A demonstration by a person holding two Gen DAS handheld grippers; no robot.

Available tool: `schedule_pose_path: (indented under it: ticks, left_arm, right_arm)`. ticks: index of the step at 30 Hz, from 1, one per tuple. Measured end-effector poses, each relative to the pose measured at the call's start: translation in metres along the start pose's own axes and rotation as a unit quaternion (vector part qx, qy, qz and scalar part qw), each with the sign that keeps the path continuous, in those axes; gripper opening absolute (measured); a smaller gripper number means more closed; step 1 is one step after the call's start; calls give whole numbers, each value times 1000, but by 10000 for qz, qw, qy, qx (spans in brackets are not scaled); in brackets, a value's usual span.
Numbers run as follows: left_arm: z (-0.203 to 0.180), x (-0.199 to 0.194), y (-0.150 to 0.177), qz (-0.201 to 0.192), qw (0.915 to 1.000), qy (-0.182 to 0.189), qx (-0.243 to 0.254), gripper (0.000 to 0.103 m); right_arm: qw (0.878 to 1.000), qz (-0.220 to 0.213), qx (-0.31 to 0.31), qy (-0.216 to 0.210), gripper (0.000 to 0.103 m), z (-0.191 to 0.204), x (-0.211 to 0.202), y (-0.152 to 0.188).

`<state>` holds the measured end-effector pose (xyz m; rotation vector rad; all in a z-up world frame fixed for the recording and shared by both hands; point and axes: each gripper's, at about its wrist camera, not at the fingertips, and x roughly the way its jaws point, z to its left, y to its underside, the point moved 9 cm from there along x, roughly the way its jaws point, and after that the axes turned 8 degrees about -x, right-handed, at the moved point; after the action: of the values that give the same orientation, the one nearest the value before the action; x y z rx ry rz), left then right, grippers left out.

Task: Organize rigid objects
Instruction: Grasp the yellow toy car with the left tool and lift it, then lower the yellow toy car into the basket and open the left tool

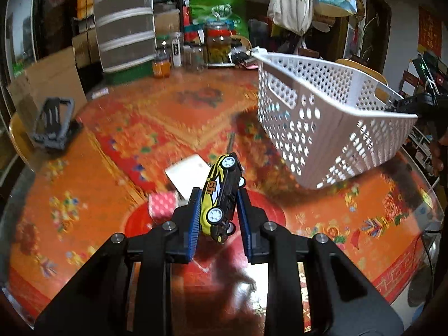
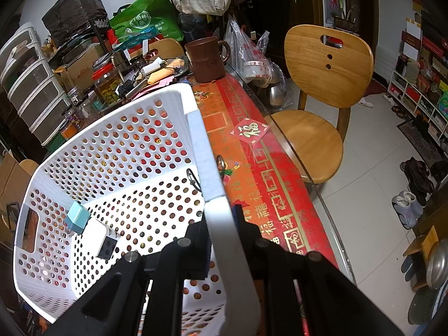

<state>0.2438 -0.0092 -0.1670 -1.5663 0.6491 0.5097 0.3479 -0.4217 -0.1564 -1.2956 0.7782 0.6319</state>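
My left gripper (image 1: 219,196) is shut on a yellow and black toy car (image 1: 221,196), held nose-up above the red patterned table. A white perforated basket (image 1: 330,117) hangs tilted in the air to the right of the car. My right gripper (image 2: 222,218) is shut on the basket's rim (image 2: 224,224) and holds it tilted. Inside the basket lie a light blue box (image 2: 77,218), a white charger cube (image 2: 103,242) and a small metal ring (image 2: 193,179).
On the table below the car lie a white flat box (image 1: 189,175) and a pink dotted block (image 1: 162,203). A black phone stand (image 1: 54,123) sits at the left. Jars (image 1: 219,44), drawers and bags crowd the back. A brown mug (image 2: 208,58) and a wooden chair (image 2: 322,89) are at the right.
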Motion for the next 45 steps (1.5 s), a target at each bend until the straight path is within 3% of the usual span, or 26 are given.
schedule_pose_path:
  ticks: [4, 9, 13, 19, 25, 32, 45]
  left_arm:
    - [11, -8, -30, -138, 9994, -311, -35, 23]
    - [7, -26, -84, -484, 9979, -434, 71, 23]
    - [-4, -39, -125, -721, 9952, -629, 207, 23]
    - [-43, -33, -164, -712, 9924, -806, 594, 23]
    - [-106, -17, -172, -595, 9914, -621, 985, 23]
    - [-165, 21, -156, -365, 9875, -633, 1395, 23]
    - [-185, 69, -126, 69, 9848, -688, 1590, 23]
  right_arm:
    - [10000, -1, -1, -2, 11, 0, 0, 0]
    - [10000, 3, -4, 1, 11, 0, 0, 0]
    - [10000, 9, 7, 4, 11, 0, 0, 1]
    - [10000, 10, 3, 4, 11, 0, 0, 1]
    - [10000, 16, 0, 3, 11, 0, 1, 1]
    - [10000, 13, 19, -6, 11, 0, 2, 3]
    - [10000, 17, 18, -6, 11, 0, 1, 2]
